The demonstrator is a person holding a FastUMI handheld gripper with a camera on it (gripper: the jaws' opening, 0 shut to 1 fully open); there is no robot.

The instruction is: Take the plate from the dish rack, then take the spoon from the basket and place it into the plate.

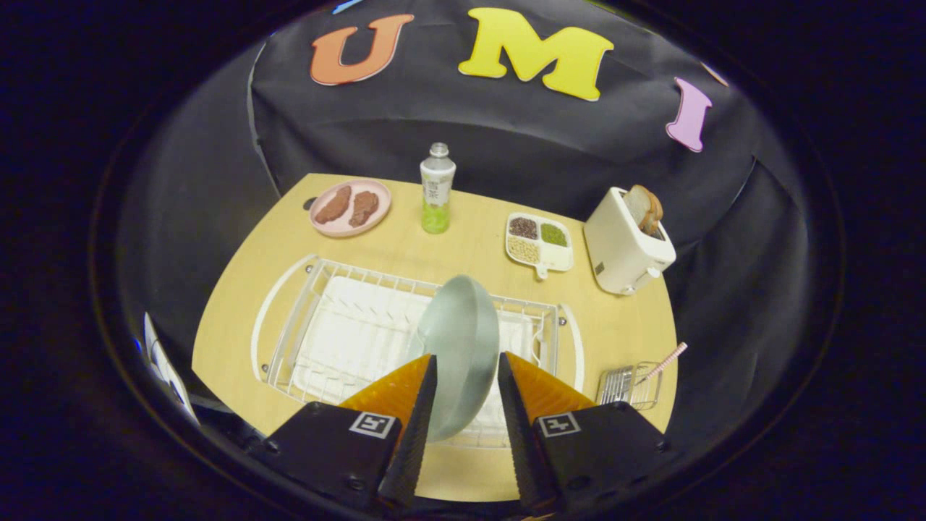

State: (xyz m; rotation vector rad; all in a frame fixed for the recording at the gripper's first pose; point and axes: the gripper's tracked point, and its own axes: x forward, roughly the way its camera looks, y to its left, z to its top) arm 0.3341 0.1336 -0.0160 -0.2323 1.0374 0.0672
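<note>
Gripper (466, 376): both fingers clamped on the grey-green plate (459, 347), held on edge between them, above the white wire dish rack (318, 333). Rack spans the wooden table (239, 289) from 9 to 3 o'clock behind the plate. Small wire basket (629, 385) at 3 o'clock, a pink-striped spoon handle (662, 365) sticking out. Toaster with bread (628, 242) at 2 o'clock. Sectioned dish of grains (539, 244) at 1 o'clock. Bottle (437, 188) at 12 o'clock. Pink plate of meat (350, 208) at 11 o'clock.
</note>
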